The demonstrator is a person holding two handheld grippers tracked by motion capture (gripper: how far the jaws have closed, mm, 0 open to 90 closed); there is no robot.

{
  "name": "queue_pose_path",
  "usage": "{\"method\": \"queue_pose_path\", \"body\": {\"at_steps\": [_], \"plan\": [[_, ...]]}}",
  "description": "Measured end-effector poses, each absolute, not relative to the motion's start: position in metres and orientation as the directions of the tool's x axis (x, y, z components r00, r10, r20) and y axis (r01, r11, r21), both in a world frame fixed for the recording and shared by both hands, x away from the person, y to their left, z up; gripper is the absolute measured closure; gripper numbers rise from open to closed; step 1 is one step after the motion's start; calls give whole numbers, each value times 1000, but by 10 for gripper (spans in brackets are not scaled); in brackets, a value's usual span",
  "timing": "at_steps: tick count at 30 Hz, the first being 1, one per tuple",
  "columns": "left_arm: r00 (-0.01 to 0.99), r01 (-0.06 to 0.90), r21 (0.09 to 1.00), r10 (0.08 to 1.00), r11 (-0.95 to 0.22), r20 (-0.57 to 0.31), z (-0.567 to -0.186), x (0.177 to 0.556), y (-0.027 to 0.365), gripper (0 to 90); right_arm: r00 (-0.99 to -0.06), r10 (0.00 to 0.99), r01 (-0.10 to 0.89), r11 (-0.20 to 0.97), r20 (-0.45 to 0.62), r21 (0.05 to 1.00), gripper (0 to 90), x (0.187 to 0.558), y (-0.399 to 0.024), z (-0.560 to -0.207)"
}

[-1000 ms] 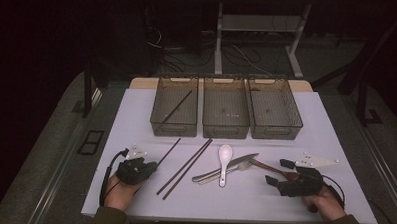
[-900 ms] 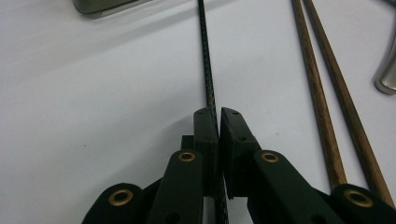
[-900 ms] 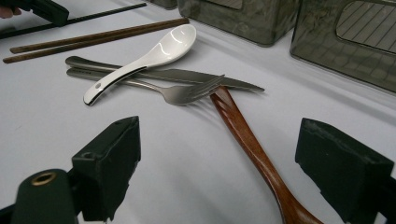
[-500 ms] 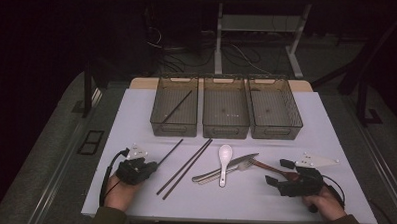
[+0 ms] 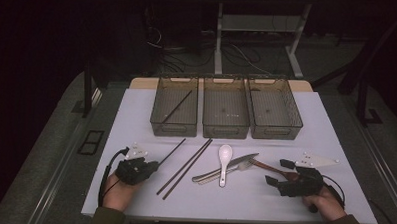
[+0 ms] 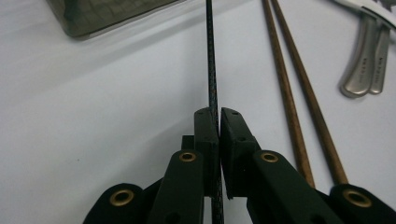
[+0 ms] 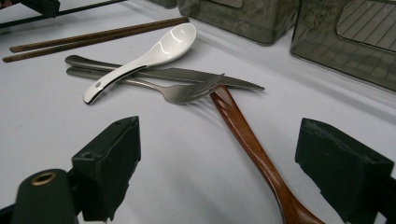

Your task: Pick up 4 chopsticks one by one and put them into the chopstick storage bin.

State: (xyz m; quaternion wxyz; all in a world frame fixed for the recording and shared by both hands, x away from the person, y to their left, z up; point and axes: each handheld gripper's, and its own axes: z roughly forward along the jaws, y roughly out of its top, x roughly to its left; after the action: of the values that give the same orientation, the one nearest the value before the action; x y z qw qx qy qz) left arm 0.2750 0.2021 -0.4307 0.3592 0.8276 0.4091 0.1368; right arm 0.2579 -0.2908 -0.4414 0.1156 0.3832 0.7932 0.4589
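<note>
Below the three mesh bins (image 5: 225, 115), sorting has barely begun: one chopstick lies in the leftmost bin. Left gripper (image 6: 218, 122) pinches a black chopstick (image 6: 211, 60) on the table; right gripper (image 7: 219, 168) stands spread around a wooden fork (image 7: 243, 130). Other cutlery waits.

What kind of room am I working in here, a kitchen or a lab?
Most likely a lab or recording setup, not a kitchen: a white work table in a dark room, three mesh sorting bins, loose cables on the floor and a metal stand frame behind.
</note>
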Motion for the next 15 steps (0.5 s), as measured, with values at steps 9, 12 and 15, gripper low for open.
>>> {"method": "queue_pose_path", "body": {"at_steps": [9,12,15], "plan": [[638,551,734,768,-397,-63,-422,273,200,847,-680,714,501,286,167,817,139,258,-291,-442],[642,542,743,764,-393,-64,-419,273,200,847,-680,714,500,287,165,817,139,258,-291,-442],[650,532,750,757,-393,-64,-416,274,198,847,-680,715,499,290,162,817,139,259,-291,-442]]}}
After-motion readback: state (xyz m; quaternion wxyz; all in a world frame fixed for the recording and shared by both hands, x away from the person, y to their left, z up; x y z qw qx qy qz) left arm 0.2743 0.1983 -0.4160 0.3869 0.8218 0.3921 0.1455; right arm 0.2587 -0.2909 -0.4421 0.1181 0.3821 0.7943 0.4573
